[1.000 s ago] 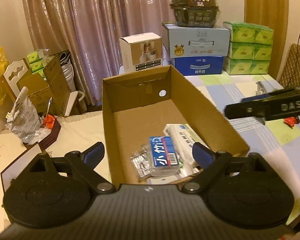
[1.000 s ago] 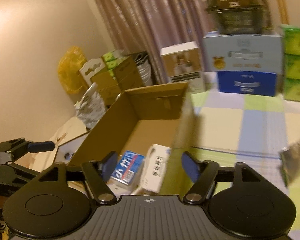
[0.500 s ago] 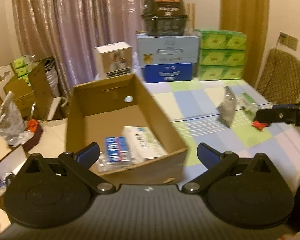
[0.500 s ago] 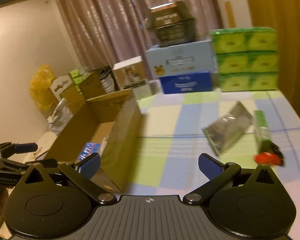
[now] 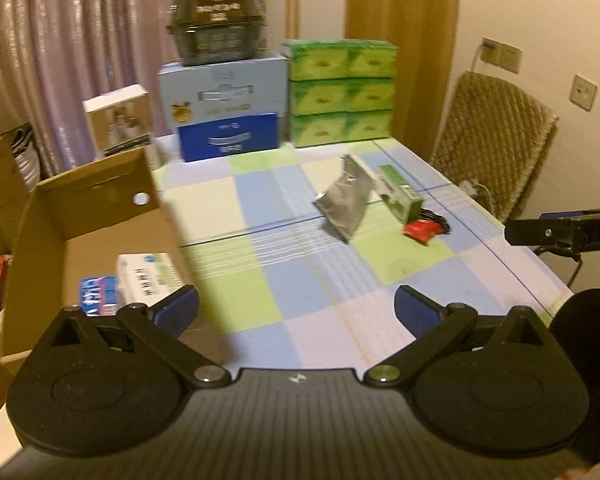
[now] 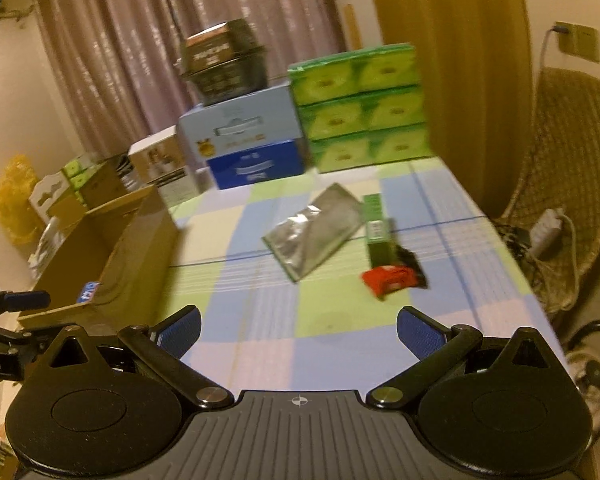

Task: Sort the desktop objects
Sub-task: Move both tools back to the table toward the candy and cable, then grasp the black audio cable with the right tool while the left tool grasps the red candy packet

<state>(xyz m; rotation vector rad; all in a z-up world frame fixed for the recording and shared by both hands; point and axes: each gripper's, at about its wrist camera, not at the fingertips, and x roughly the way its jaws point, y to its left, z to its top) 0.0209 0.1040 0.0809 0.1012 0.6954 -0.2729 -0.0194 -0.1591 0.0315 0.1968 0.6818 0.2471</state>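
A silver foil pouch (image 5: 346,204) (image 6: 314,230), a green box (image 5: 400,198) (image 6: 376,226) and a red and black packet (image 5: 424,230) (image 6: 392,278) lie on the checked tablecloth. An open cardboard box (image 5: 88,216) (image 6: 112,256) at the left holds a white box (image 5: 148,278) and a blue packet (image 5: 98,300). My left gripper (image 5: 296,312) is open and empty over the table's near edge. My right gripper (image 6: 298,334) is open and empty, short of the red packet.
Stacked boxes stand at the table's far end: a blue carton (image 5: 226,108), green tissue packs (image 5: 340,92), a dark container (image 5: 216,24) on top, a white box (image 5: 118,120). A wicker chair (image 5: 492,144) stands at the right.
Both grippers have swung right, away from the cardboard box and toward the loose items on the tablecloth. Both stay open and empty.
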